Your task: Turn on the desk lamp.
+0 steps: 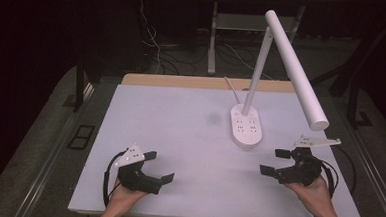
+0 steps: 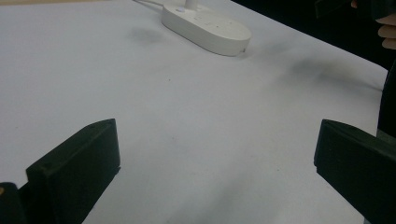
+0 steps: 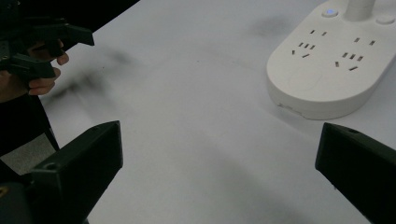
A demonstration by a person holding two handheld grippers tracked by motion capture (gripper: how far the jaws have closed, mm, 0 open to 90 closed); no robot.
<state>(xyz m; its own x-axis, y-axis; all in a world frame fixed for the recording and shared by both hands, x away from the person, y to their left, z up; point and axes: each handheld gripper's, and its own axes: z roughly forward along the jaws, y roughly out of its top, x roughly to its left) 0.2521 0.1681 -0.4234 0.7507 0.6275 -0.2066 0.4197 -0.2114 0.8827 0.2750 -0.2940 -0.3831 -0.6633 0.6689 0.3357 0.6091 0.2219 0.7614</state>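
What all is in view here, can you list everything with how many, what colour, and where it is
Table: one, white top with a wooden strip along the far edge, centre of the high view.
Desk lamp: one, white, far right part of the table; its oval base carries socket holes and a small lit button, and its long bar head reaches toward the near right.
Lamp cord: one, white, runs from the base over the far edge.
Floor cables: several, light and dark, beyond the table.
Left gripper: one, black with a grey plate, near left, jaws apart, holding nothing.
Right gripper: one, black with a grey plate, near right, jaws apart, holding nothing.
Hands: two, at the near edge.
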